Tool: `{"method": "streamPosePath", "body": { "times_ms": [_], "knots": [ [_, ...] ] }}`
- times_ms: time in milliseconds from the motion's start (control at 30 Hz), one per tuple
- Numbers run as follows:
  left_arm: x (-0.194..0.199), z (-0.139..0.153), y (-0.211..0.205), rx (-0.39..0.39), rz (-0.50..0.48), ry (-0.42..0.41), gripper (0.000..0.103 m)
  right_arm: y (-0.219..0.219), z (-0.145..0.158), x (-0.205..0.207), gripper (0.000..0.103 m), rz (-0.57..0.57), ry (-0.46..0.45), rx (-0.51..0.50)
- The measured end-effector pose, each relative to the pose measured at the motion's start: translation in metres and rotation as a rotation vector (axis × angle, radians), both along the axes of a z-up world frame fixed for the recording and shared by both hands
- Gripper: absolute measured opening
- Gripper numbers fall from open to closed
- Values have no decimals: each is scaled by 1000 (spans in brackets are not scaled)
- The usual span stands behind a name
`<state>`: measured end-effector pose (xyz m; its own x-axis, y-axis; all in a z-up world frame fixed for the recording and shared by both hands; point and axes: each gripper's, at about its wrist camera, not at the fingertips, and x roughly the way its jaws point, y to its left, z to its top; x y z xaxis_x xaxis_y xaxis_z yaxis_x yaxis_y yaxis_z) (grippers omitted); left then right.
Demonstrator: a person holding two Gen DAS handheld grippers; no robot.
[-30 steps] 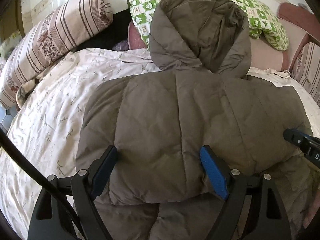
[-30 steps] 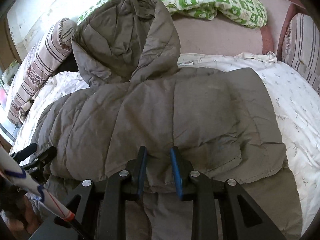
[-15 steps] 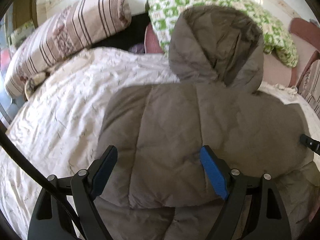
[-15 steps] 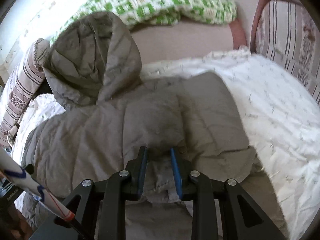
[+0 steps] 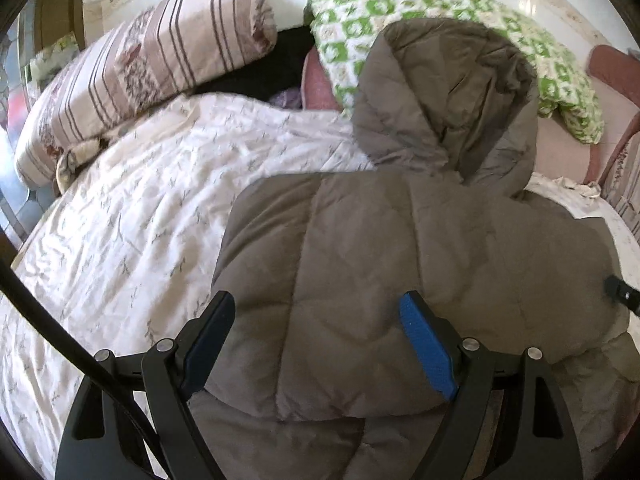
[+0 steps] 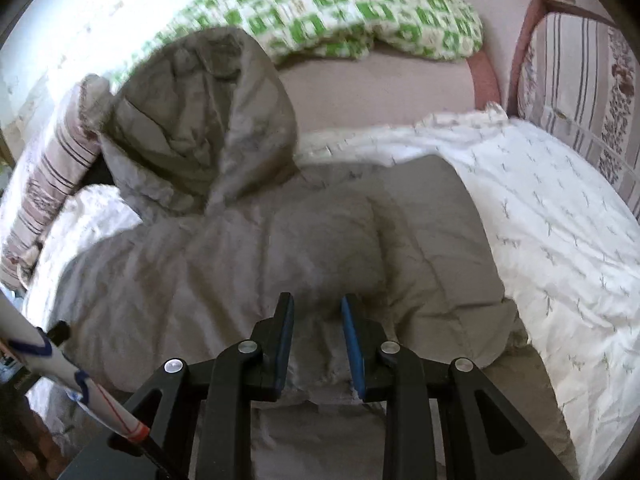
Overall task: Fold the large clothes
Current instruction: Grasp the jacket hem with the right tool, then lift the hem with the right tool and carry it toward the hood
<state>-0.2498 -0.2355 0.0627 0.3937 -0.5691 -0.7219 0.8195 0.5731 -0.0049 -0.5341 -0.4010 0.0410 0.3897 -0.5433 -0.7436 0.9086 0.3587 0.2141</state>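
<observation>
Jacket point(image 5: 360, 260), grey-brown, padded and hooded, spread on white leaf-print quilt point(image 5: 140, 220) of a bed. Hood point(image 5: 448, 100) laid flat toward the head end, partly over green-checked pillow point(image 5: 360, 20). Lower part doubled up over the chest, giving a thick rounded fold at the near edge.

Left gripper point(image 5: 316, 300) set wide across that fold, blue pads pressed against the bulk on either side. Judged a grip on a wide bundle, not idle jaws, since the padding fills the whole gap. Right gripper point(image 6: 316, 300) drawn narrow, pinching a bunched ridge of the same jacket near its right end, fabric visibly gathered between the pads. Both tongs angled down onto the near edge. Two holds along one edge presumably chosen to carry the heavy fold evenly and prevent sagging in the middle.

Striped bolster point(image 5: 140, 60) at the far left of the bed, clear of the work.

Against the earlier frames: both grips unchanged in width and in place on the fabric. Hood now further right in the left view, with more bare quilt exposed at left. More quilt showing at right in the right view, and hood pushed toward upper left. Tip of the right tool nearer the picture edge in the left view. Fold judged partway through being shifted or squared.
</observation>
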Motion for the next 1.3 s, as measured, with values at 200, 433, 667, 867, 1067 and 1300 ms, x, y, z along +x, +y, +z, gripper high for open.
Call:
{"method": "streamPosePath", "body": {
  "times_ms": [200, 433, 667, 867, 1067, 1300],
  "knots": [
    [-1, 1, 1, 26, -4, 6, 84, 1, 1, -4, 27, 19, -22, 31],
    [-3, 27, 16, -65, -1, -4, 84, 16, 45, -14, 28, 28, -119, 50],
    [-1, 42, 21, -112, -3, -7, 84, 2, 145, 34, 44, 89, -139, 12],
    [-7, 44, 19, -116, -29, -29, 84, -39, 205, 86, 51, 79, -174, 4],
    [-11, 42, 15, -115, -57, -37, 84, -112, 211, 129, 58, -45, -248, 73],
    [-7, 42, 11, -110, -51, -77, 84, -187, 181, 173, 65, -130, -379, 202]
  ]
}}
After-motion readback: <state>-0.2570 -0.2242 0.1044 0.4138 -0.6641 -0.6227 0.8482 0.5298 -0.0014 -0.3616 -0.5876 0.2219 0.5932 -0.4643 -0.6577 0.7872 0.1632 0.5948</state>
